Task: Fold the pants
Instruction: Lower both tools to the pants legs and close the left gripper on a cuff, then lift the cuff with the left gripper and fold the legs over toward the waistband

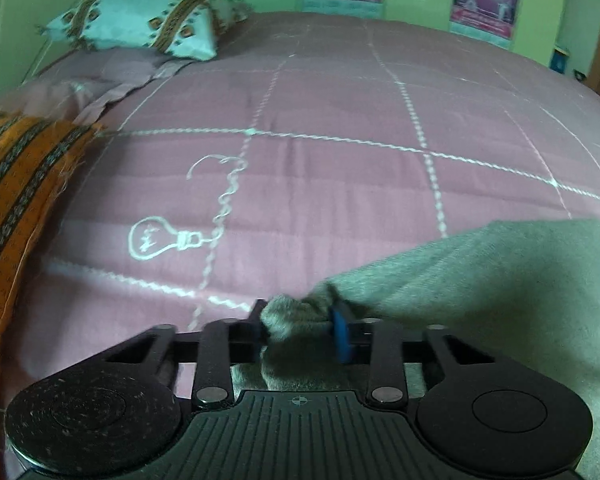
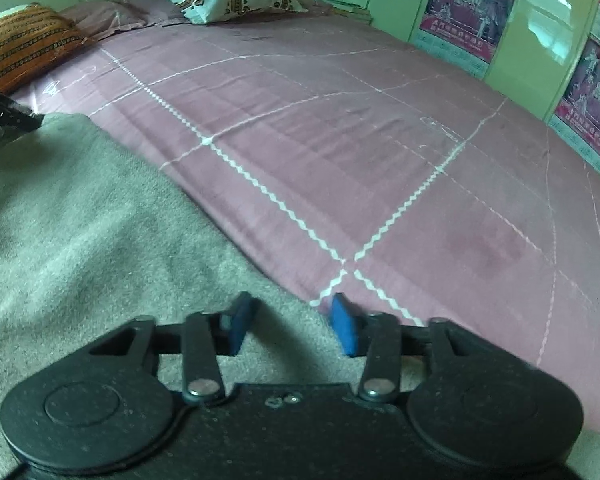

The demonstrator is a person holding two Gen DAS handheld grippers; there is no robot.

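Note:
Grey pants (image 1: 500,276) lie on a pink bedspread (image 1: 340,184). My left gripper (image 1: 300,320) is shut on a bunched corner of the pants, cloth pinched between its blue pads, just above the bed. In the right wrist view the grey pants (image 2: 80,232) spread over the lower left. My right gripper (image 2: 294,326) is open over the pants' edge, its blue fingers (image 2: 346,330) apart with nothing between them. The left gripper (image 2: 8,114) shows at the far left edge of that view.
An orange patterned pillow (image 1: 16,200) lies at the left. A white patterned pillow (image 1: 140,24) sits at the bed's head. Green walls with posters (image 2: 464,8) border the bed. The pink bedspread (image 2: 340,140) stretches ahead.

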